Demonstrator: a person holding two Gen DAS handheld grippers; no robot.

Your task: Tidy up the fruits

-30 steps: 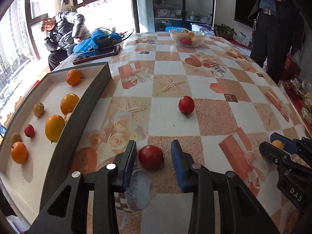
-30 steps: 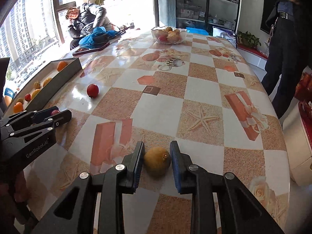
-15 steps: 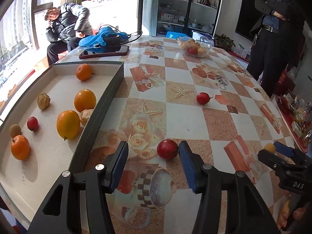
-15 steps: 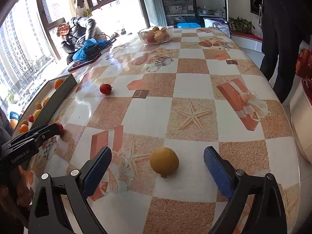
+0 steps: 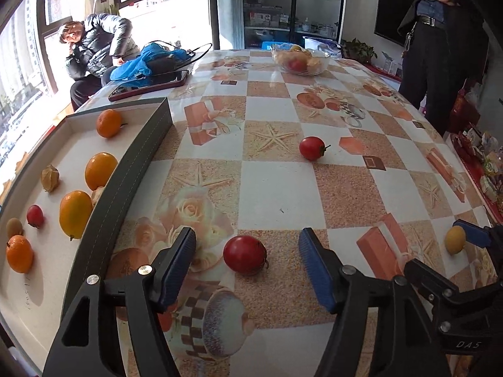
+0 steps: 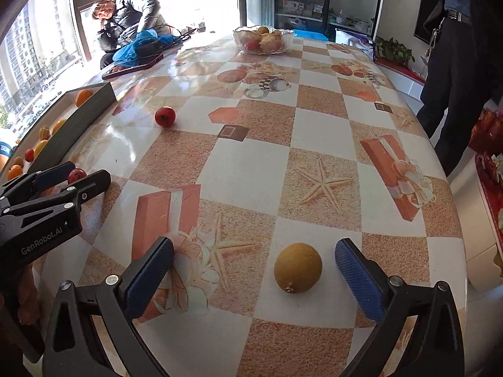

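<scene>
Three loose fruits lie on the table (image 5: pixel 276 188), all on the open cloth to the right of the shallow tray (image 5: pixel 138 157), which runs along the table's left edge and already holds oranges, a small red fruit and some papery husked ones. You have both tools low over fruit, neither one gripping.

Your left gripper (image 5: pixel 246 260) straddles the dark red fruit (image 5: pixel 244 254), which sits just beside the tray's near wall; its jaws are opening, with clear gaps between pads and fruit. Your right gripper (image 6: pixel 253 273) has its jaws opening too, spread very wide around the yellow fruit (image 6: pixel 297 267), which rests well to the right of the tray, nearer the right-hand pad but touching neither. The smaller red fruit (image 5: pixel 312 148) sits farther back, well clear of the tray.

By the look of it, you are between a release and a fresh grasp. If the tray is the goal, centre each fruit between the pads, close gently so it cannot roll, then lift it over the tray wall.
</scene>
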